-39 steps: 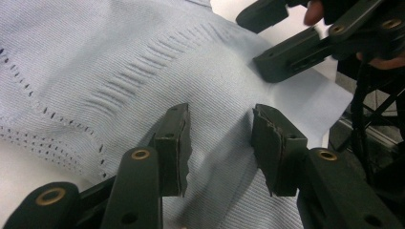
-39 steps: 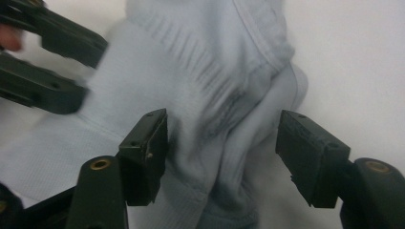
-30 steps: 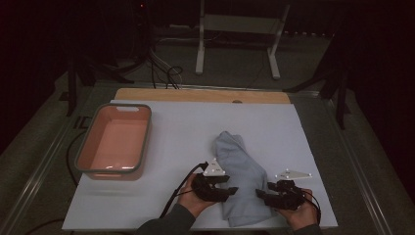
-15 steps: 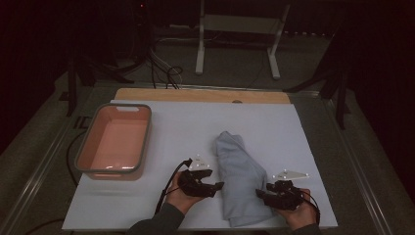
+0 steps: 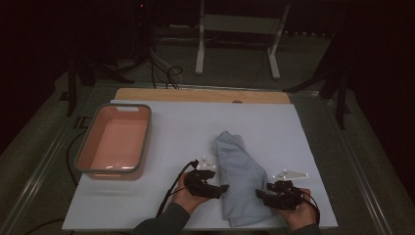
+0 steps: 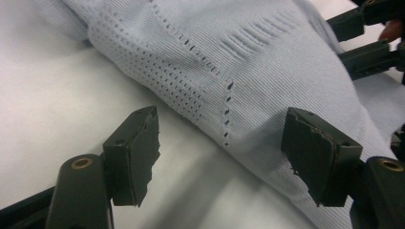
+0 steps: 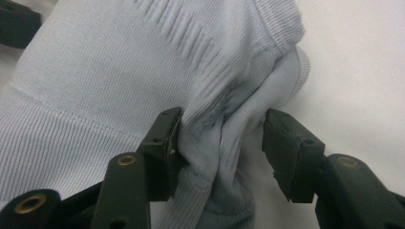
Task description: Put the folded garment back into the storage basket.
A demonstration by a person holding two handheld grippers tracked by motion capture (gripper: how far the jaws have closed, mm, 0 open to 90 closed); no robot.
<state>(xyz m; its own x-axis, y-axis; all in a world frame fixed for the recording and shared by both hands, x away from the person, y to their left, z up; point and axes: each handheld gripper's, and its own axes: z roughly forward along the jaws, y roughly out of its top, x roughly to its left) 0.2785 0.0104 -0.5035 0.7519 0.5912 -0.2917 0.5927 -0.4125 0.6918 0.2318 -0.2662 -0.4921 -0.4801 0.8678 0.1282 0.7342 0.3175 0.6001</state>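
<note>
The pale blue ribbed-knit garment (image 5: 240, 181), with perforated panels and stitched seams, lies folded on the white counter (image 5: 186, 127). The left gripper (image 6: 219, 143) rests at its left edge, fingers (image 6: 136, 152) spread wide and empty. The right gripper (image 7: 219, 143) sits at its right edge, fingers (image 7: 160, 143) partly open around a bunched fold. A pink basin (image 5: 115, 139) stands well apart.

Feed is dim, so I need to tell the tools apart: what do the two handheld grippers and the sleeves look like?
Both the left gripper and the right gripper are black, each topped by a grey three-cornered plate and trailing a black cable. Their jaw pads are blocky with chipped edges and brass-coloured pivots. The left sleeve looks dark grey-green.
</note>
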